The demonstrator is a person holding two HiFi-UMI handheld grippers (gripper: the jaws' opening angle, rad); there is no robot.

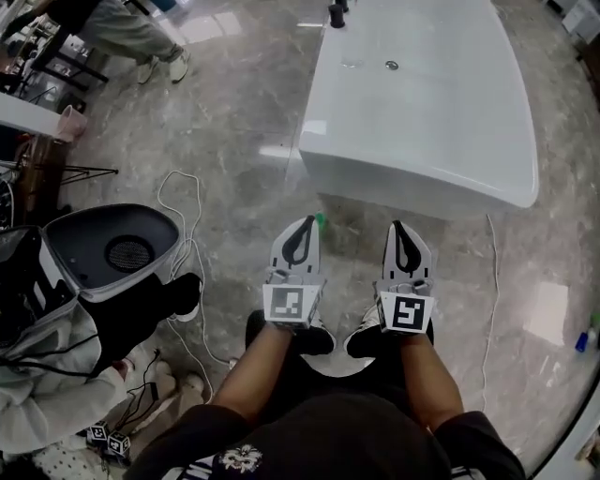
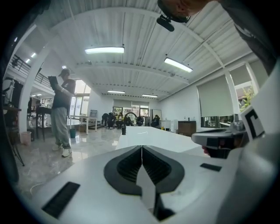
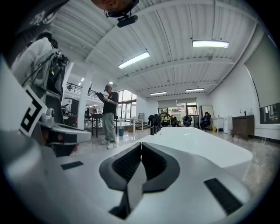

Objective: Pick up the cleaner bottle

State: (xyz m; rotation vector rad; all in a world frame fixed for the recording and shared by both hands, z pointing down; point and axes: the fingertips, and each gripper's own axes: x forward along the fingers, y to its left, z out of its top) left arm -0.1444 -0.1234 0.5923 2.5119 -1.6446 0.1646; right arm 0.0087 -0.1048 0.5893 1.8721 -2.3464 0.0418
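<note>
**Nothing picked up yet**

My left tool [image 1: 307, 225] and right tool [image 1: 398, 230] are both clenched shut on nothing, side by side just short of the bench [image 1: 422, 112]. The reach, grasp and lift are all left to do. I can't be sure which is the cleaner. My best guess is the dark bottles [image 1: 336, 14], upright at the bench's far end, well ahead of both tools and too small for detail.

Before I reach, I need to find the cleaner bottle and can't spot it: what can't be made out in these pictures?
- Dark containers at the table's far end: cut off by the head view's top edge, tiny in both gripper views; whether one is the cleaner, I cannot tell.
- Green object: head view, mostly hidden behind the left gripper.
- Item on the floor: head view's right edge, too small to identify.
</note>
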